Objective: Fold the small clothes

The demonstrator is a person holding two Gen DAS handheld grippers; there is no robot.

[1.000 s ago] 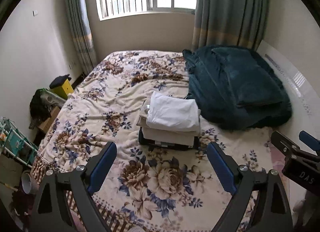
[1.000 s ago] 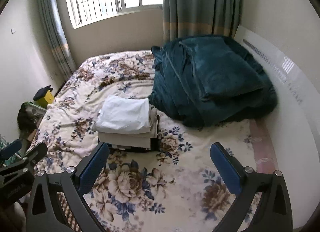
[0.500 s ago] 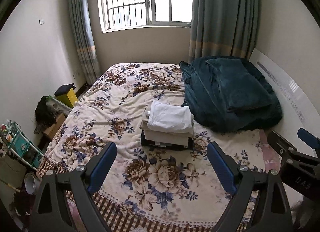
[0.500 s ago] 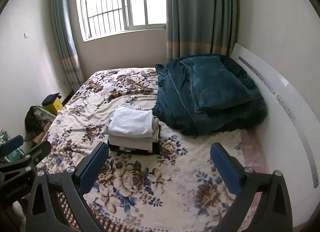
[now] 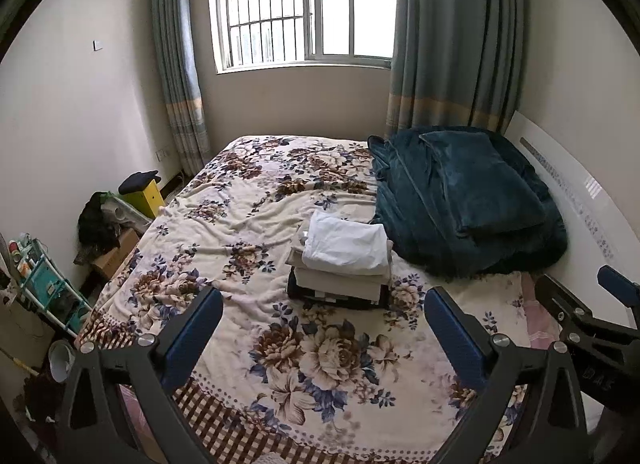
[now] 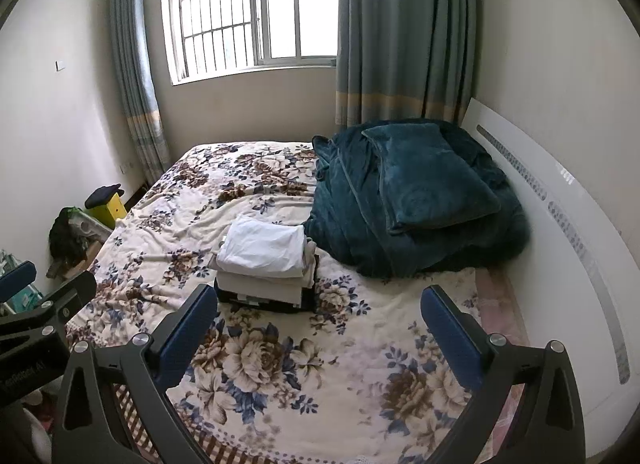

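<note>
On bed (image 5: 248, 224), folded clothes stack (image 5: 344, 260)

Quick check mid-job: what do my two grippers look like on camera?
Both match: the left gripper and right gripper have black angular frames with triangular cutouts, silver bolt heads and blue finger pads. White lettering marks each body. No cables or sleeves visible.

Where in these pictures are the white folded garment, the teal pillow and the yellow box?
white folded garment (image 5: 345, 245), left wrist view, middle of its top face
teal pillow (image 6: 428, 172), right wrist view, centre of its upper surface
yellow box (image 5: 149, 193), left wrist view, front face
</note>
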